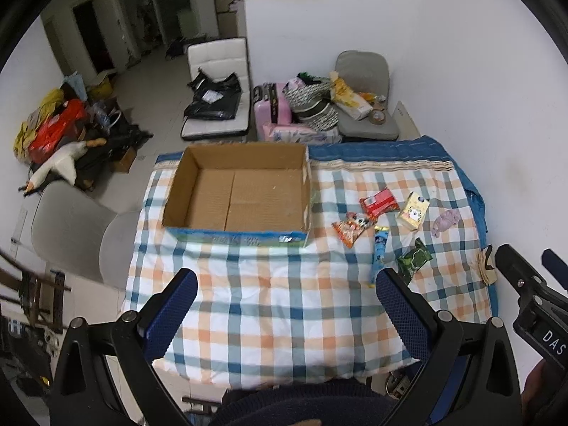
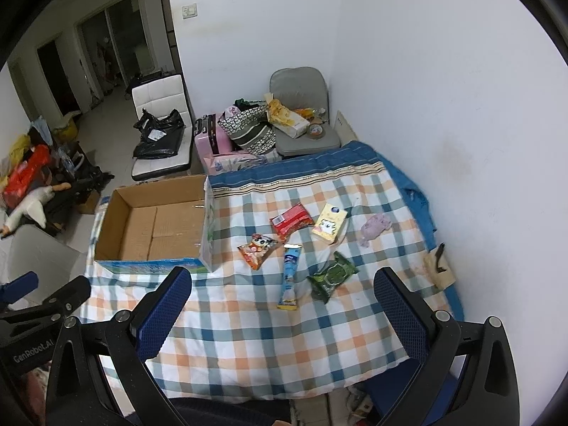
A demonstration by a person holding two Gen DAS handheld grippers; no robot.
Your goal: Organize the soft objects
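Note:
An empty cardboard box (image 1: 234, 195) (image 2: 156, 223) stands on the checked quilt (image 1: 269, 305) (image 2: 248, 337). Right of it lie soft packs: a red pack (image 2: 291, 220) (image 1: 378, 203), a yellow tissue pack (image 2: 329, 227) (image 1: 413, 211), an orange snack bag (image 2: 256, 250) (image 1: 351, 229), a long blue pack (image 2: 290, 277) (image 1: 380, 248), a green wipes pack (image 2: 332, 277) (image 1: 413, 259) and a lilac cloth (image 2: 375, 228) (image 1: 445, 222). My left gripper (image 1: 285, 280) and right gripper (image 2: 282, 280) are open and empty, held above the quilt's near part.
A beige item with a black clip (image 2: 439, 266) lies by the white wall at the quilt's right edge. Behind the bed stand a grey chair (image 2: 301, 120), a pink suitcase (image 2: 211, 138) and bags. A white chair (image 1: 216, 88), a goose toy (image 1: 56, 167) and floor clutter are at left.

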